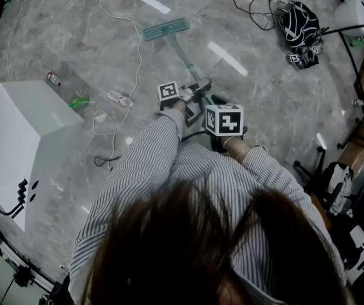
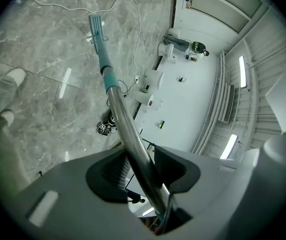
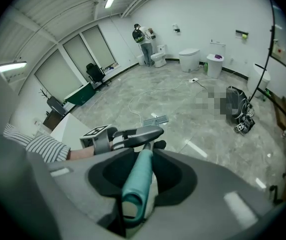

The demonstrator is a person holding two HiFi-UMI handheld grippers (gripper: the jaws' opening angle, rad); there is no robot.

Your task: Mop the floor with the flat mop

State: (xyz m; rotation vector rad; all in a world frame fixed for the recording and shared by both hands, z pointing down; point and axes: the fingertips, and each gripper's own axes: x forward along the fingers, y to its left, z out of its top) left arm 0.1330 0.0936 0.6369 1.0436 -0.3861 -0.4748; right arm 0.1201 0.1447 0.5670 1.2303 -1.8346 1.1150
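Note:
The flat mop's teal head [image 1: 166, 28] lies on the grey marble floor ahead of me, and its pole [image 1: 185, 57] slants back to both grippers. My left gripper [image 2: 139, 166] is shut on the metal pole [image 2: 128, 129], which runs on through a teal section down to the mop head [image 2: 97, 28]. My right gripper [image 3: 142, 173] is shut on the teal grip [image 3: 138, 181] at the pole's upper end. In the head view the left gripper's marker cube [image 1: 168, 92] is just ahead of the right gripper's marker cube [image 1: 224, 119]. The left gripper [image 3: 130, 134] also shows in the right gripper view.
A white cabinet [image 1: 23, 138] stands at the left, with a small bottle [image 1: 53, 79] and a green item [image 1: 79, 101] on the floor beside it. A white cable [image 1: 135, 56] trails left of the mop. A black bag [image 1: 299, 23] lies far right. A person [image 3: 143, 39] stands by toilets [image 3: 189, 59].

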